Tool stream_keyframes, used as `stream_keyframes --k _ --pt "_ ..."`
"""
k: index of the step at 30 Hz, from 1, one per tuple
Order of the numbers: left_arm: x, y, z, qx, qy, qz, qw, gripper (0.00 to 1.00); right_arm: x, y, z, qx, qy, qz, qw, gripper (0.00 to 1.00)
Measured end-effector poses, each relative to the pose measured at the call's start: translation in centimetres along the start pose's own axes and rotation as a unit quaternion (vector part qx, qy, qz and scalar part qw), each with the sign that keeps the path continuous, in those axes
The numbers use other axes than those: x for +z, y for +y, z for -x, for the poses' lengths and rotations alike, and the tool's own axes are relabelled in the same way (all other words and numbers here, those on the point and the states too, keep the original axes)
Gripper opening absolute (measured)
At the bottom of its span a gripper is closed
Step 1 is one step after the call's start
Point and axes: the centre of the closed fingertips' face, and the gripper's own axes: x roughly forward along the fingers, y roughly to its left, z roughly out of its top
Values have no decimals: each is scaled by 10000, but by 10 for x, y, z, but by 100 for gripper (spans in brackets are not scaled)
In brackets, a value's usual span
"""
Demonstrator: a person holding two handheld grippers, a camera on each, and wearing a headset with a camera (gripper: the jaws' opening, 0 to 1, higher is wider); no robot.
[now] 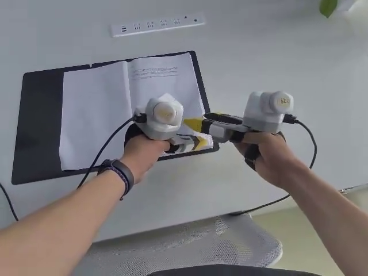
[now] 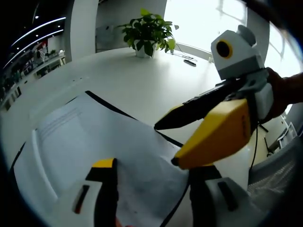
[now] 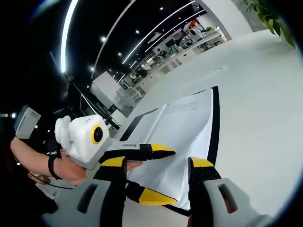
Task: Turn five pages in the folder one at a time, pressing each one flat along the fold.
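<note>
The folder (image 1: 34,126) lies open on the white table (image 1: 270,57), and its left cover shows bare and black. Two white sheets spread from the folder's fold: a blank left page (image 1: 92,118) and a right page (image 1: 167,80) with a few printed lines at its top. Beyond the folder's far edge lies a white power strip (image 1: 158,24). At the folder's near right corner the left hand (image 1: 144,152) holds the left gripper (image 2: 154,166) — its jaws stand apart, with the right page's corner lying between them. Whether either jaw touches the paper I cannot tell. Just off the folder's right edge the right hand (image 1: 267,155) aims the right gripper (image 3: 158,163) in at that corner — its jaws are likewise spread, gripping nothing. Past the folder's far right corner stands a potted plant (image 2: 149,30).
</note>
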Motion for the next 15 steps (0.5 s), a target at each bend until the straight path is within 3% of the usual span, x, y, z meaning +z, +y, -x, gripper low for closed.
stream_keyframes --k 15 --pt "1 -1 1 -10 5 3 10000 60 -3 0 -4 148 49 -121 9998 46"
